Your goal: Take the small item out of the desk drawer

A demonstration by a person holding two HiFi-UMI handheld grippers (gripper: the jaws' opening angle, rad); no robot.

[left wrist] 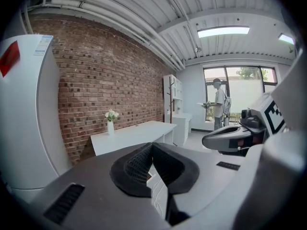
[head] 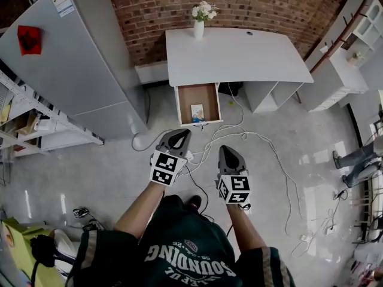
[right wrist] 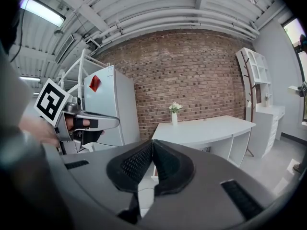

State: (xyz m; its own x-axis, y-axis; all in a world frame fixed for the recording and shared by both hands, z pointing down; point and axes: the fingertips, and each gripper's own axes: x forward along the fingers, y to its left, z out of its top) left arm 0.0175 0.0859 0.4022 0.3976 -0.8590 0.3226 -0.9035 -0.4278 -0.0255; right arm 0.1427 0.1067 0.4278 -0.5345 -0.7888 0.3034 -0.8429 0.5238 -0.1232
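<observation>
The small item [head: 197,112] lay in the open drawer [head: 192,94], its long axis seemingly along the drawer's depth. The left hand-held gripper [head: 178,136] and right hand-held gripper [head: 227,152] were closed and empty.

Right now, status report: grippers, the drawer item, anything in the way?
Left gripper and right gripper shut, empty. Small item in open drawer. Cables on floor ahead.

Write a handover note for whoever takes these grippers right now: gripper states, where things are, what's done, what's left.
Left gripper: shut, empty.
Right gripper: shut, empty.
Both are over the floor, short of the white desk.
Drawer: open under the desk's left end. The small item lies inside, near the front.
Done: drawer is open.
Left: move in, open one gripper, grasp the item, lift it out.
</observation>
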